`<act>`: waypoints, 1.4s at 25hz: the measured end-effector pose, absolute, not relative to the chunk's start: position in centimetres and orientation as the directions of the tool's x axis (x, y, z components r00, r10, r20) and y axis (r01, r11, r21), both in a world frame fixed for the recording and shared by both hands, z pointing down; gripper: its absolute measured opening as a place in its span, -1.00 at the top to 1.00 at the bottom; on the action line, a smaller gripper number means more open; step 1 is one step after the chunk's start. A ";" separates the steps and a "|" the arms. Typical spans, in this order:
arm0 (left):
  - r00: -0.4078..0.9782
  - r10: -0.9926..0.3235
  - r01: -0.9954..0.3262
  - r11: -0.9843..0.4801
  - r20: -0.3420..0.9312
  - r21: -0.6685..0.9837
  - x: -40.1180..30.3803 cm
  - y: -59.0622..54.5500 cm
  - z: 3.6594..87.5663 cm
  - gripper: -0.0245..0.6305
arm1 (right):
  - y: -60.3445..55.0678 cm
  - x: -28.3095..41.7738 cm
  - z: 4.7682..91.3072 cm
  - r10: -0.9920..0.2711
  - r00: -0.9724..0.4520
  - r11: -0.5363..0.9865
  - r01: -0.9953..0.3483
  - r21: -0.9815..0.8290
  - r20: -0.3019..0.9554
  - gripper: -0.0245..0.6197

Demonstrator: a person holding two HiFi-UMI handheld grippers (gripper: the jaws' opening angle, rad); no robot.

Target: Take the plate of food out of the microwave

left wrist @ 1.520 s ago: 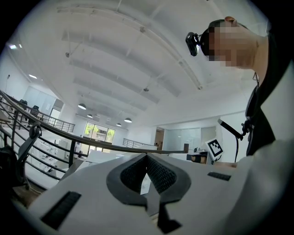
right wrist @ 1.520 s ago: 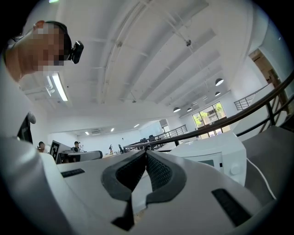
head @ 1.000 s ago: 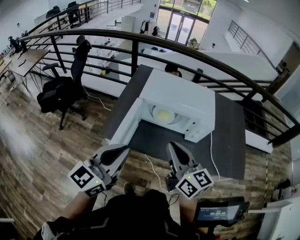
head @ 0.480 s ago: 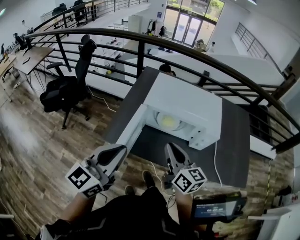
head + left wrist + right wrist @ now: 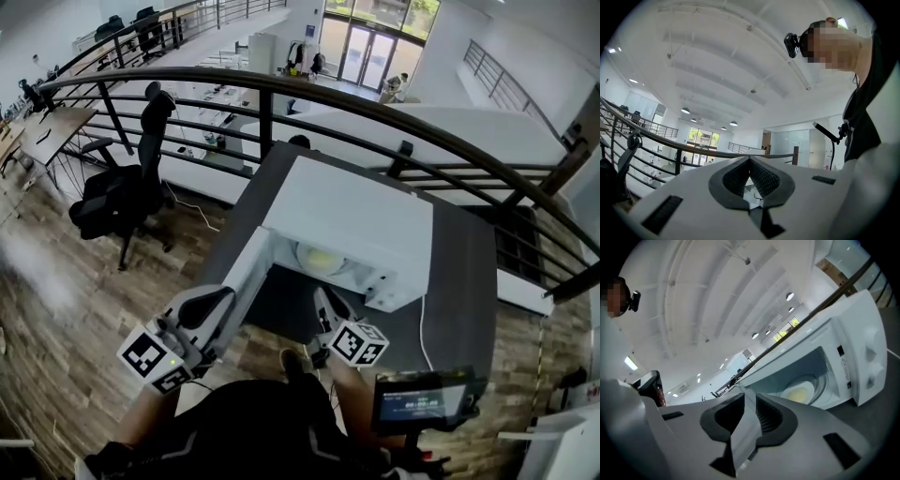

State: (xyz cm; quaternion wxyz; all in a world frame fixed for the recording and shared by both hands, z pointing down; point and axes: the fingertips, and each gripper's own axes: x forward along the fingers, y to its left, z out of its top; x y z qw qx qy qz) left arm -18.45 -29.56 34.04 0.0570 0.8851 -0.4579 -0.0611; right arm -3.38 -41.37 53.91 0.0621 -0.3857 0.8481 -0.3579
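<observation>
**Table (image 5: 464, 281):** dark top, running from 6 toward 12 o'clock and carrying the microwave. Its near edge is lying just ahead of both grippers. A bare strip of tabletop is showing between that edge and the oven mouth.

**Railing (image 5: 375, 108):** a dark curved rail, sweeping behind the table from 9 round to 3 o'clock.

**Microwave (image 5: 361, 211):** a white box, sitting at 12 o'clock on the table. Its door (image 5: 242, 274) is standing wide open, swung out toward 8 o'clock with its free end reaching to the table's near edge. The cavity is facing the person, with the control panel at its 3 o'clock side.

**Office chair (image 5: 120, 192):** black, standing on the wood floor (image 5: 56, 309) at 10 o'clock, well apart from the table.

**Screen (image 5: 419, 401):** a small lit display, sitting at 4 o'clock beside the person.

**Plate of food (image 5: 321, 258):** pale plate with a yellowish heap, resting inside the microwave cavity, apart from both grippers.

**Left gripper (image 5: 217, 300):** hovering at 7 o'clock just beside the door's free end. Its pads are meeting at the tips with nothing between them.

**Right gripper (image 5: 322, 298):** pointing at the cavity from 6 o'clock, over the table's near edge. Its jaws are opening, showing a narrow gap and holding nothing.

**Cable (image 5: 424, 323):** thin and white, trailing over the table at 3 o'clock of the right gripper.
</observation>
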 end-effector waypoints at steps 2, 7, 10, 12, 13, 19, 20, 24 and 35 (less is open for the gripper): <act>0.565 -0.824 -0.811 -0.565 -0.049 0.154 -18.3 -30.5 34.2 0.92 | -42.8 -2.6 55.6 -0.711 -0.676 0.384 -0.603 -0.700 0.192 0.68; 0.547 -0.837 -0.824 -0.544 -0.024 0.157 -18.2 -32.7 35.0 0.92 | -45.1 -2.2 59.9 -0.705 -0.665 0.221 -0.535 -0.815 0.246 0.44; 0.549 -0.836 -0.826 -0.545 -0.017 0.143 -18.0 -33.5 34.9 0.92 | -46.0 -2.4 62.8 -0.706 -0.654 0.106 -0.475 -0.874 0.271 0.36; 0.537 -0.843 -0.835 -0.532 -0.002 0.140 -18.1 -34.0 35.0 0.92 | -46.5 -2.6 64.9 -0.701 -0.651 0.027 -0.432 -0.902 0.291 0.21; 0.530 -0.848 -0.840 -0.525 0.005 0.140 -18.2 -34.3 35.0 0.92 | -46.8 -2.6 65.9 -0.700 -0.648 -0.012 -0.410 -0.912 0.301 0.18; 0.498 -0.867 -0.861 -0.489 0.034 0.139 -18.2 -35.5 35.3 0.92 | -49.4 -2.0 69.3 -0.720 -0.619 -0.150 -0.305 -0.941 0.315 0.15; 0.493 -0.869 -0.864 -0.484 0.040 0.137 -18.1 -35.6 35.4 0.92 | -49.9 -2.0 69.7 -0.725 -0.614 -0.164 -0.284 -0.945 0.311 0.15; 0.475 -0.878 -0.875 -0.464 0.065 0.136 -18.1 -36.0 35.8 0.92 | -51.3 -2.3 70.7 -0.730 -0.611 -0.215 -0.221 -0.951 0.307 0.15; 0.415 -0.904 -0.906 -0.401 0.101 0.134 -18.7 -36.0 36.3 0.92 | -53.6 -3.3 73.3 -0.731 -0.600 -0.304 -0.140 -0.942 0.325 0.15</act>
